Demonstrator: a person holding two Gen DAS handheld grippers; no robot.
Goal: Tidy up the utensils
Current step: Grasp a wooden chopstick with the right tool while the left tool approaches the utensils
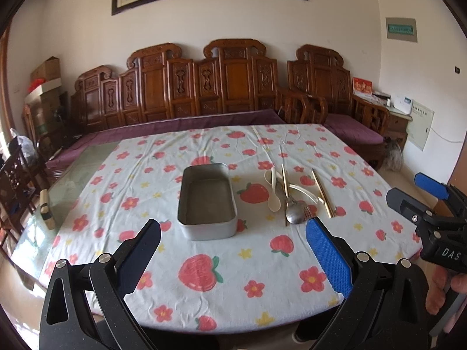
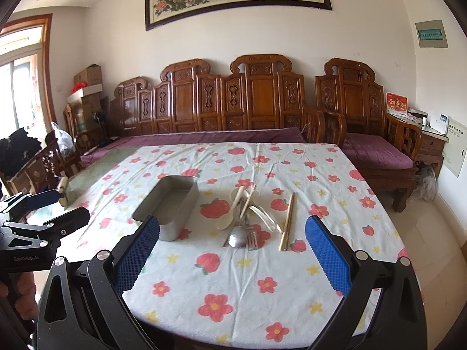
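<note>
Tabletop (image 1: 204, 300) under strawberry cloth — both tools spread, grasping nothing.
Metal tray (image 1: 206, 201) sits mid-cloth; just right of it a utensil pile (image 1: 292, 195) — chopsticks, spoons, fork; left tool (image 1: 233, 253) and right tool (image 2: 233, 250) hover above the near edge.

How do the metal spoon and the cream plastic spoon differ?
Material: the metal spoon is shiny grey steel; the cream spoon is matte plastic.
Pile: the metal spoon's handle is buried under other utensils; the cream spoon sits at the pile's tin-side edge, mostly exposed.
Position: the metal spoon's bowl lies nearer the cameras, beside the fork; the cream spoon's bowl is closer to the metal tin.
Shared: both lie flat on the tablecloth, outside the tin, bowls toward the cameras.
</note>
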